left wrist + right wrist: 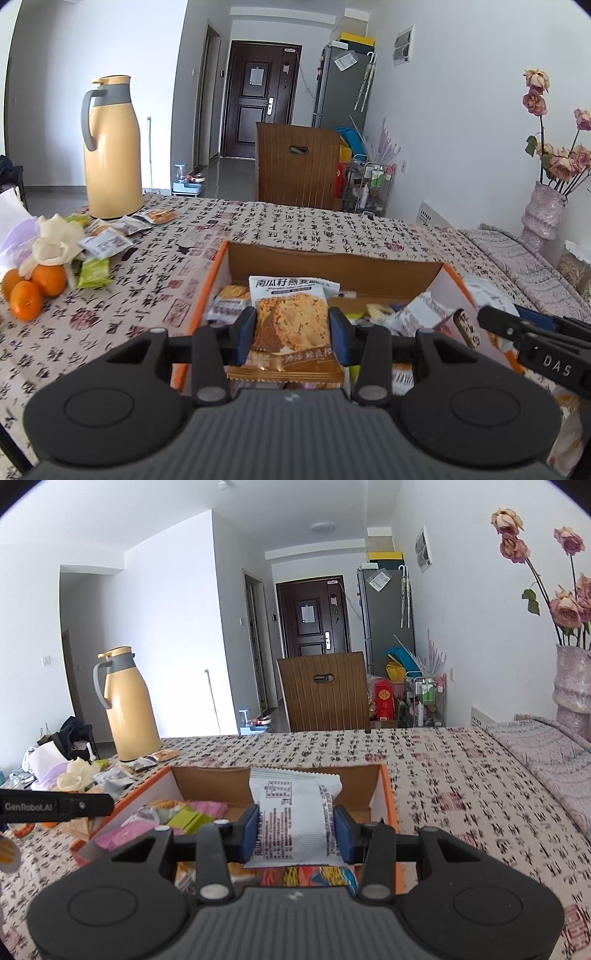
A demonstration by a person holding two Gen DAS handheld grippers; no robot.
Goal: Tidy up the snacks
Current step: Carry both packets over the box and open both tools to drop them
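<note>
My left gripper [292, 334] is shut on an oat-crisp snack packet [291, 325], white on top with a brown cake picture, held over the near part of the orange cardboard box [201, 299]. My right gripper [295, 829] is shut on a white snack packet [293, 812] shown from its printed back, held above the same box [388, 797]. Several snack packets lie inside the box [173, 816]. The right gripper's finger [524, 328] reaches into the left wrist view from the right; the left gripper's finger [55, 806] shows at the left of the right wrist view.
A yellow thermos jug [110, 151] stands at the table's far left, with loose snack packets [107, 242] and oranges [31, 288] near it. A vase of dried roses [574, 679] stands at the far right. A wooden chair back [297, 164] rises behind the patterned tablecloth [155, 280].
</note>
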